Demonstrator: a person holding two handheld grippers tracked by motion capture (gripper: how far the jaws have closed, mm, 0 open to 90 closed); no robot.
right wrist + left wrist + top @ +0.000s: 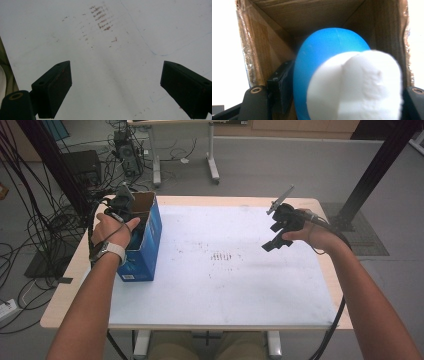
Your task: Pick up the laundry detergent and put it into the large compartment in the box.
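Observation:
An open-topped blue cardboard box (148, 242) stands at the left of the table. My left gripper (123, 203) points down into its mouth. In the left gripper view a rounded blue object (324, 52) with a soft white part (362, 87) sits between the jaws of my left gripper (347, 85), inside the brown walls of the box (312, 15). The jaws stand apart at either side of it, and I cannot see the pads pressing on it. My right gripper (274, 242) hangs over the white mat (225, 285) at the right, and in its own view my right gripper (115, 80) is open with nothing between its fingers.
The white mat (112, 37) carries faint brown smudges (222, 256) near its middle. Beyond the table's far edge are a black frame post (375, 170), a desk leg (213, 165) and tangled cables (30, 230) on the floor at the left.

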